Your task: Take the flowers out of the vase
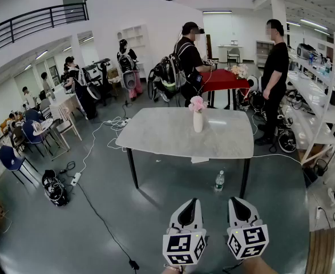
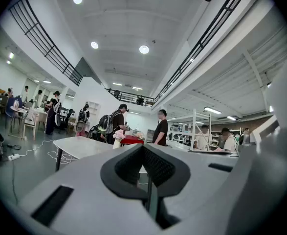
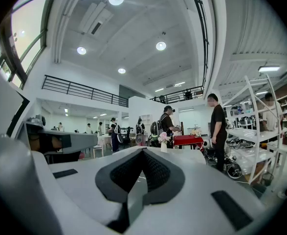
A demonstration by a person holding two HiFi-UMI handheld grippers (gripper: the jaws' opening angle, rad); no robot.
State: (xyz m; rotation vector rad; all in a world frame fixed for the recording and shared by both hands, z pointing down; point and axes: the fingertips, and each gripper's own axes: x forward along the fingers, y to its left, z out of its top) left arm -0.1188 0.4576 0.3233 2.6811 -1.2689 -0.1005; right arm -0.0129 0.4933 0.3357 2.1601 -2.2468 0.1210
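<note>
Pink flowers (image 1: 197, 103) in slim white vase (image 1: 198, 122) on pale grey rectangular table (image 1: 156, 136), well ahead of left gripper (image 1: 191, 203) & right gripper (image 1: 236, 201); both w/ jaws pressed together, empty.

pink flowers (image 1: 197, 103) – white vase (image 1: 198, 121)

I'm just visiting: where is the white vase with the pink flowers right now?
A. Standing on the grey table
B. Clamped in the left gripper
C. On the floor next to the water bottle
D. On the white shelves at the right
A: the vase stands upright on the grey table with the flowers in it, while the left gripper and right gripper are shut, empty and far from it.
</note>
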